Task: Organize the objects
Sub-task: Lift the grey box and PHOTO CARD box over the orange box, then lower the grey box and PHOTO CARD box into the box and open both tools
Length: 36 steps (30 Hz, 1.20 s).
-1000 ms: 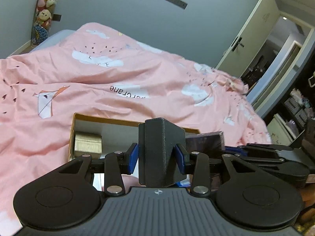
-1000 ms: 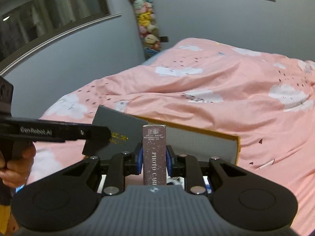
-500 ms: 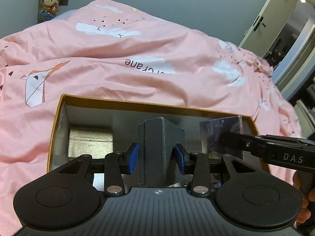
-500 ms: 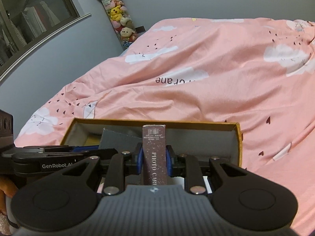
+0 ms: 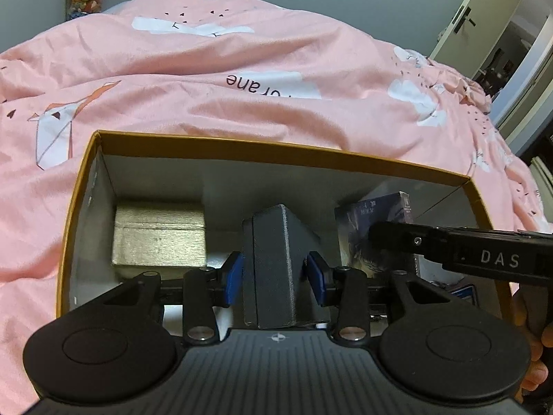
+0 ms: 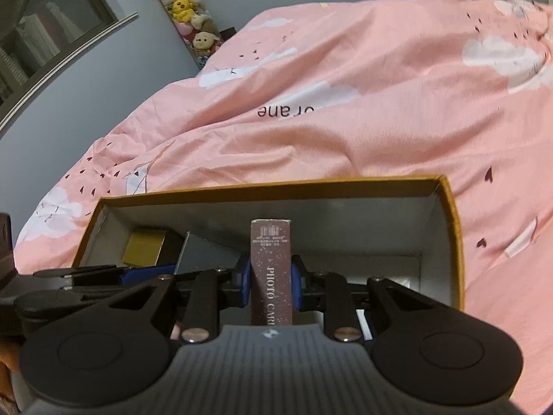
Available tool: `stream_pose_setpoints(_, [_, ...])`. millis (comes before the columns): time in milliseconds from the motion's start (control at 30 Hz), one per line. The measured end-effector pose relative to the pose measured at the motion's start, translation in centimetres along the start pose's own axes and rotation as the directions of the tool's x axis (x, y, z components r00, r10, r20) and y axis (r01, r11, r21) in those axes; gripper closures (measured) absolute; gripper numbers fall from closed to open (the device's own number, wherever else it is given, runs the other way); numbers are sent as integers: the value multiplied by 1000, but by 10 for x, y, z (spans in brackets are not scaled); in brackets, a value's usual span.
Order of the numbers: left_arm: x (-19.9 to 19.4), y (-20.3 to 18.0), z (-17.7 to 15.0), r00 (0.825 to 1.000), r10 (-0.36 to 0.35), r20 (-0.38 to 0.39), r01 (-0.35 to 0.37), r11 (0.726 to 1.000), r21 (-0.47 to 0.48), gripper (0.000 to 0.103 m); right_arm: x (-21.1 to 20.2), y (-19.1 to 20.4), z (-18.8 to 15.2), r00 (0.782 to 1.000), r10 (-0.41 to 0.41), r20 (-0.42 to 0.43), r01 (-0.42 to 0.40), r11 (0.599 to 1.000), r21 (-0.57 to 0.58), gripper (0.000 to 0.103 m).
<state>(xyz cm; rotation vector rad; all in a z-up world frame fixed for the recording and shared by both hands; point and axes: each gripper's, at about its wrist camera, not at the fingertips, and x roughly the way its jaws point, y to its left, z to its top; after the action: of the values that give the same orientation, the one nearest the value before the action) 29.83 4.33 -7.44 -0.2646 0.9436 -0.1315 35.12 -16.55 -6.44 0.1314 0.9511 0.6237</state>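
Both hands hover over the open cardboard box (image 5: pixel 276 152) lying on the pink bed (image 5: pixel 242 52), each carrying something down into it. The left hand-held gripper (image 5: pixel 274 276) pinches a dark grey case (image 5: pixel 273 263) by its sides, the case's long axis running straight ahead along the fingers, tilted down toward the box floor. Just to its left sits a gold box (image 5: pixel 159 235) already against the far-left corner; to its right the right hand-held gripper (image 6: pixel 271 280) pinches a slim photo card box (image 6: pixel 271 269) — narrow edge up, long axis also pointing forward and down. The free floor lies between the gold box and the right wall, so the grey case looks bound for the middle and the card box for the right — neither has touched down, as far as I can tell.
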Motion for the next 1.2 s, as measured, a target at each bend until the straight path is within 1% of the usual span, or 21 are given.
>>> stream_pose_setpoints(100, [-1,-2,1,1000,30,4,-30,999,20,55,7,-1,0,1000,-7,-17,8,1000,19,79])
stream_pose_setpoints(200, [-7,-6,-1,998,61,24,-62,996,67,48,12,-3,-3,999,-30,-28,30,999,26,79])
stream_pose_setpoints(333, [-14,-9,-3,997,77,22,-79,992,102,48,14,-8,-4,999,-23,-36,25,998,59,79])
stream_pose_setpoints(367, [-15,-8,-4,997,82,14,-83,991,102,51,15,-8,-3,999,-17,-39,20,998,66,79])
stream_pose_setpoints(500, [-19,-7,-6,996,90,9,-90,990,109,52,20,-10,-2,998,21,-62,-13,993,115,79])
stream_pose_setpoints(633, [-19,-9,-8,992,124,2,-123,984,127,52,26,-8,-1,996,43,-75,-32,989,143,79])
stream_pose_setpoints(733, [-17,-7,-9,993,117,-7,-115,986,123,52,33,-7,-1,993,76,-94,-60,984,166,79])
stream_pose_setpoints(900, [-16,-6,-11,993,115,-10,-113,987,117,52,41,-4,0,991,58,-119,-41,989,141,79])
stream_pose_setpoints(967, [-16,-6,-11,993,114,-10,-112,987,115,52,40,0,0,992,40,-123,-29,995,93,77])
stream_pose_setpoints(1033, [-16,-5,-12,994,109,-12,-107,988,111,52,39,5,0,991,10,-130,-5,999,43,73])
stream_pose_setpoints(1133, [-17,-5,-12,994,107,-24,-104,990,100,52,35,9,-2,990,-18,-138,16,1000,-13,71])
stream_pose_setpoints(1167, [-18,-5,-12,994,103,-25,-101,990,98,52,34,11,-3,990,-27,-142,23,999,-29,66])
stream_pose_setpoints(1200, [-19,-5,-12,995,99,-26,-97,991,96,52,32,12,-3,989,-35,-146,28,998,-48,65])
